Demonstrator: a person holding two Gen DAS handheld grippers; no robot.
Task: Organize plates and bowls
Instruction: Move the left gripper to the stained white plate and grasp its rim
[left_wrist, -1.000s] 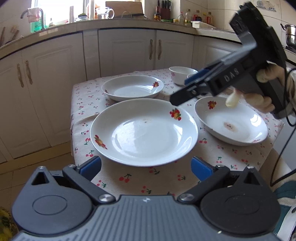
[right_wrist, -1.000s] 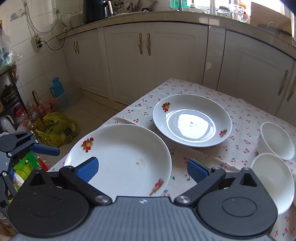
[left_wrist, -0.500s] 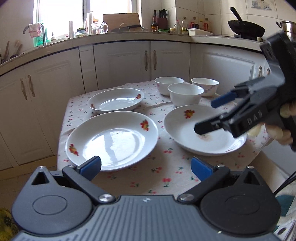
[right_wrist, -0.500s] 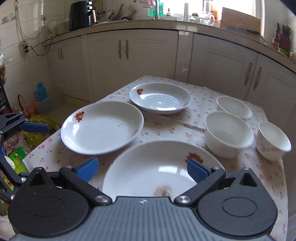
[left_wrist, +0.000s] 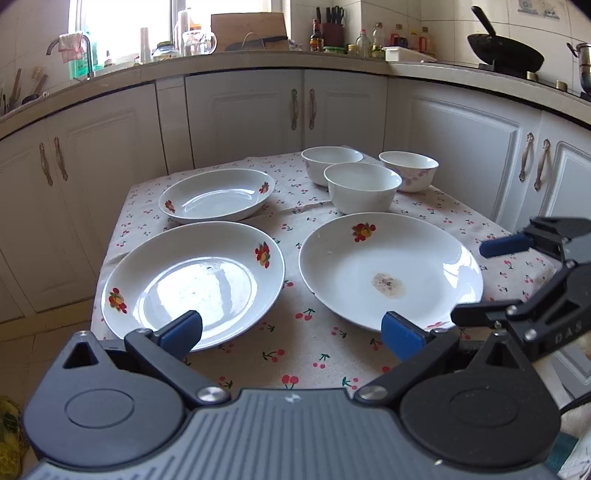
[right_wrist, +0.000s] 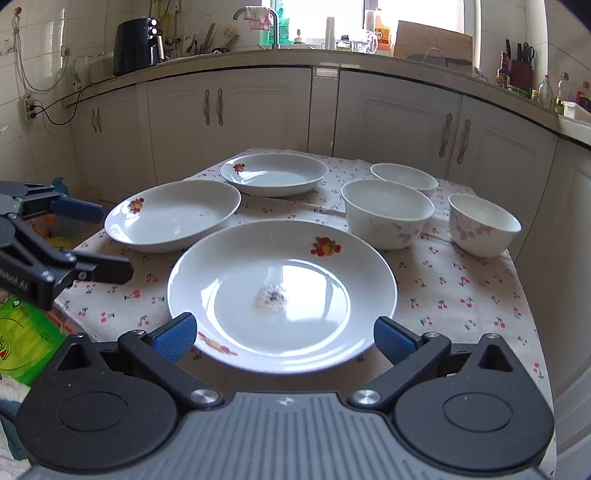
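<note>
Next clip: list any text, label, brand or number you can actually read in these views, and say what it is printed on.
"DAS": raised letters on the side of the right tongs, seen from the left wrist view.
Lettering on the left tongs in the right wrist view: too foreshortened to read.
Print on the green packet beside the table: too blurred.
Labels on the counter bottles: too small.

plates (right_wrist: 282, 291): glossy white glazed ceramic, fruit decals, window glare | stained plate (left_wrist: 388, 271): dull brownish patch at centre | bowls (left_wrist: 364, 192): smooth shiny ceramic | desk cloth (left_wrist: 314, 347): matt woven fabric, cherry print | left claw (left_wrist: 291, 332): matt black plastic, blue pads, bright metal pivot screws | cabinets (right_wrist: 399, 118): satin cream panels
</note>
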